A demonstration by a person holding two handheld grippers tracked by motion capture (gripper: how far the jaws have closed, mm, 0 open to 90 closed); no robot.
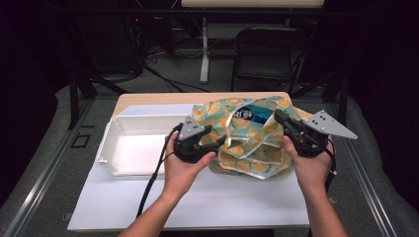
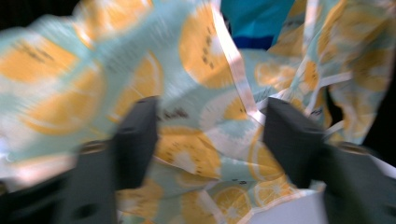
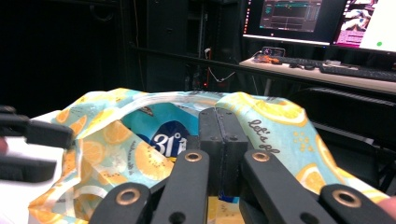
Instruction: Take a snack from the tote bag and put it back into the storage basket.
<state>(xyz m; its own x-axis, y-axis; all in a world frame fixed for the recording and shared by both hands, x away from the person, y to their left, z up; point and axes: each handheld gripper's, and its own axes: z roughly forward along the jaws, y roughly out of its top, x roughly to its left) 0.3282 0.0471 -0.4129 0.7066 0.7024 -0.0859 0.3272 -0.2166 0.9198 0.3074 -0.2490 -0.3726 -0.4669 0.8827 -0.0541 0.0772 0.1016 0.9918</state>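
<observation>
Lemon-print tote bag [image 1: 249,136] sits on the white table [image 1: 197,207], slumped, just right of the white plastic bin [image 1: 136,143], near the table's far right corner. Blue package [image 1: 257,114] is inside it; the right gripper view reads "31" on it [image 3: 168,142]. Right gripper [image 1: 281,117] is clamped tight on the bag's rim: in its own view the jaws meet [image 3: 218,135] with the fabric edge pinched between them, holding that side of the mouth up. Left gripper [image 1: 220,140] is at the near-left side of the bag; its own view shows the jaws apart [image 2: 210,135] with loose printed fabric and a white handle strap [image 2: 233,65] between them, pads not pressing, so nothing gripped there. That view is motion-blurred, so I can't tell exact contact. Looks like the step is getting the mouth open with both sides held. To do it well: keep the right pinch fixed as the anchor, push the left jaws onto the rim hem or strap rather than the slack panel, and take a single layer only, otherwise the mouth gets pinned closed. Then pull apart level, gently; the fabric is limp and will slip from a shallow bite.
</observation>
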